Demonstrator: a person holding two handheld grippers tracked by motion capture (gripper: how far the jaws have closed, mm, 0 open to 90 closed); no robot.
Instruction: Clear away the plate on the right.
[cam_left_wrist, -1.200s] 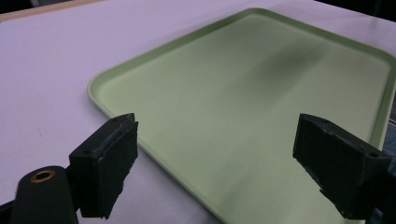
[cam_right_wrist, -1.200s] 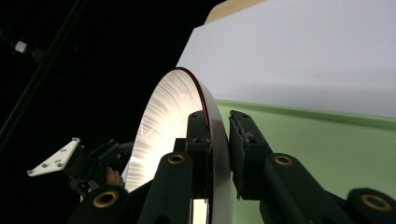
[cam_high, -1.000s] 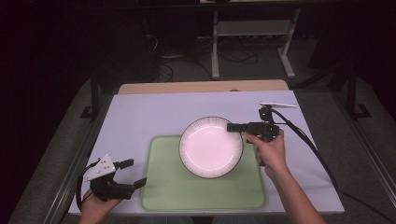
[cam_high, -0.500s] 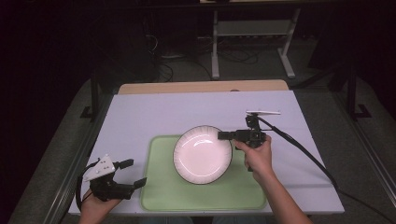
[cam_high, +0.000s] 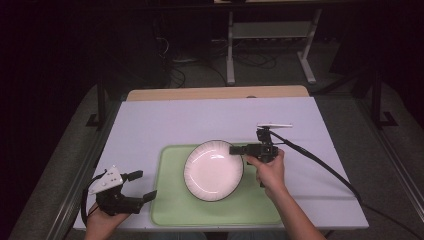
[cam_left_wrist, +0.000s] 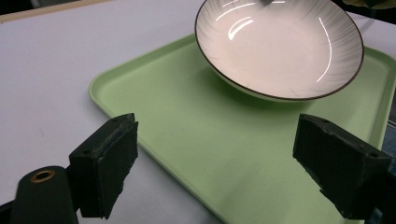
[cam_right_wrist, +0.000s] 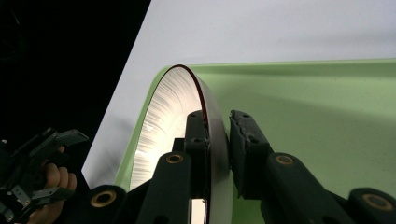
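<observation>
Lowered since a second ago, the white bowl (cam_high: 214, 170) now hangs just over the green tray (cam_high: 170, 210) near the counter's front edge, its rim clamped in the right gripper's (cam_high: 239, 149) fingers, while the left gripper's (cam_high: 142, 185) fingers wait apart.

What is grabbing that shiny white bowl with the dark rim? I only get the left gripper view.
Observer: The right gripper is shut on the white ceramic bowl, one jaw inside its rim and one outside.
Operator: Which side of the bowl is it on?
Observer: In the high view it grips the far right part of the rim.
Operator: And where is my gripper?
Observer: The left gripper is open near the front left corner of the white-covered table, just off the flat green plastic tray.
</observation>
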